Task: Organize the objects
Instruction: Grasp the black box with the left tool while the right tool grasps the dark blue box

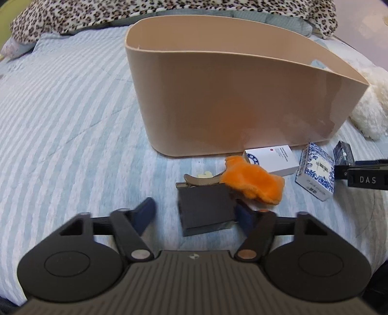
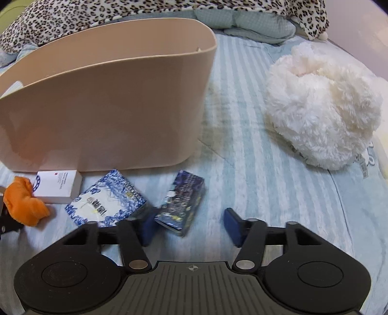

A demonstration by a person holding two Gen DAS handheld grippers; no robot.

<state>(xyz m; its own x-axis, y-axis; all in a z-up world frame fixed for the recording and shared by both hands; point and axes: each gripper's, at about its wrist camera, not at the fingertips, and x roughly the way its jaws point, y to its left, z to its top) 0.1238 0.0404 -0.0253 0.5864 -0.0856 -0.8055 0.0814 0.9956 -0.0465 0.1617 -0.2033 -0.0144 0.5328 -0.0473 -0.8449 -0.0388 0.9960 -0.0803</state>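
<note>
A tall beige bin point(image 1: 237, 101) stands on the striped bed; it also shows in the right wrist view point(image 2: 104, 106). In front of it lie a dark grey box point(image 1: 206, 209), an orange plush piece point(image 1: 252, 181), a tan hair clip point(image 1: 201, 180), a white box point(image 1: 271, 158), a blue-patterned white box point(image 1: 315, 175) and a dark blue box point(image 2: 181, 202). My left gripper point(image 1: 195, 215) is open, its fingers either side of the grey box. My right gripper point(image 2: 190, 226) is open, with the dark blue box just ahead between its fingers.
A fluffy white plush point(image 2: 322, 111) lies right of the bin. A leopard-print blanket point(image 1: 169, 9) and grey pillows point(image 2: 242, 21) lie behind it. The striped bed cover point(image 1: 68, 109) stretches to the left. The right gripper's side shows at the left wrist view's right edge point(image 1: 363, 178).
</note>
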